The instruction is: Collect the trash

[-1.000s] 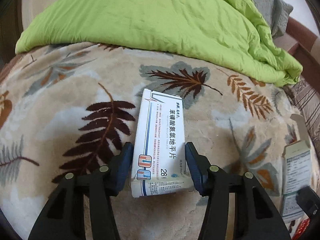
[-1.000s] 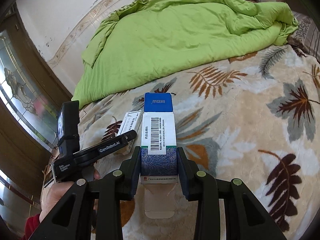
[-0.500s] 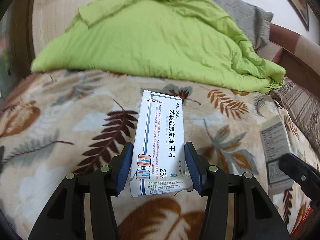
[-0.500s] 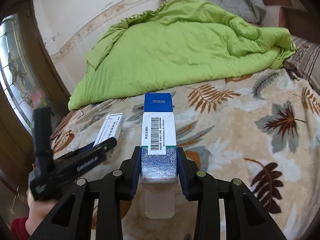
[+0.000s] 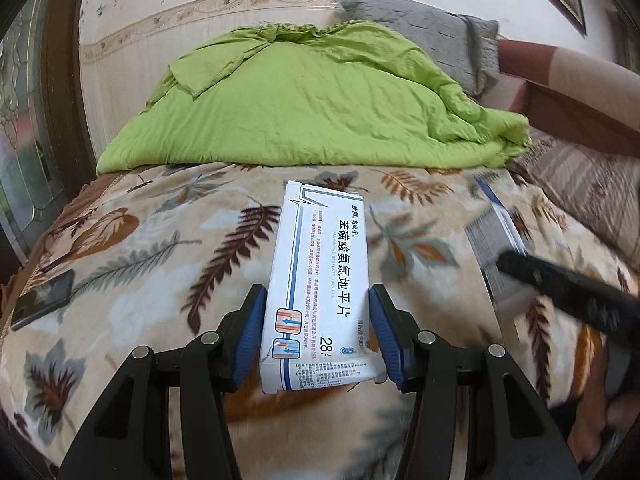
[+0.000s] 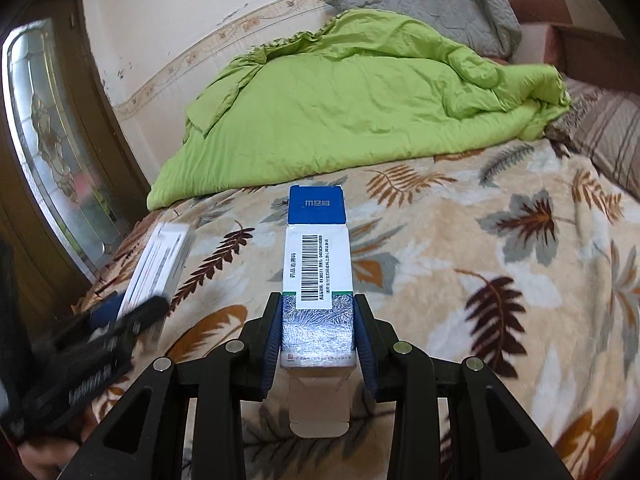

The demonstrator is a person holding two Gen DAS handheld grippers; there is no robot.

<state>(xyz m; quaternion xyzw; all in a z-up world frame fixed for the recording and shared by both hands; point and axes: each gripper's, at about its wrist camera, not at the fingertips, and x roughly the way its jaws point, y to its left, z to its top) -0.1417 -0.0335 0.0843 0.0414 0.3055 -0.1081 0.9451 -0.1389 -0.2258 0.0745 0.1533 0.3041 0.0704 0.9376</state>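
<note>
Over the leaf-print blanket (image 5: 132, 264), left fingers (image 5: 250, 328) pinching "28"-marked white carton (image 5: 320, 292), right fingers (image 6: 362, 336) pinching barcoded blue box (image 6: 317, 280).

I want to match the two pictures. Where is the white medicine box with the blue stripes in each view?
Left wrist view: the white medicine box is at centre bottom, clamped between the pads of the left tool.
Right wrist view: the same box is at the left edge, blurred, held by the other tool, above the leaf blanket.
Shared landmark: the green quilt lies behind it in both.
</note>
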